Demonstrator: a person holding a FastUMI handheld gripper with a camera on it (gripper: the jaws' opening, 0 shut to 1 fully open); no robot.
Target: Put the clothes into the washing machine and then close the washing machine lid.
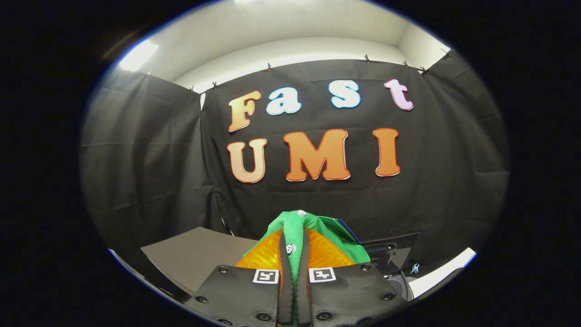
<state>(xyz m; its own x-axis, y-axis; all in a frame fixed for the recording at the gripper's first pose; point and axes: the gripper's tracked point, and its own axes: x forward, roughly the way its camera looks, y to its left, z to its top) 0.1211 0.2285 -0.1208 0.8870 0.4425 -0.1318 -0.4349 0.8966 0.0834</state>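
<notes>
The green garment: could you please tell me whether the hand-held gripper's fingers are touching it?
Touching. In the gripper view, the green garment is pinched between the two closed fingers of the hand-held gripper, bunching up just beyond them.

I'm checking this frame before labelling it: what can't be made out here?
- Green buttoned garment, gripper view: most of it hidden behind the gripper fingers pinching it.
- Dark machine beyond the fingers: garment and fingers cover it; lid state unreadable.
- Grey flat panel: partly blocked, identity unclear.
</notes>
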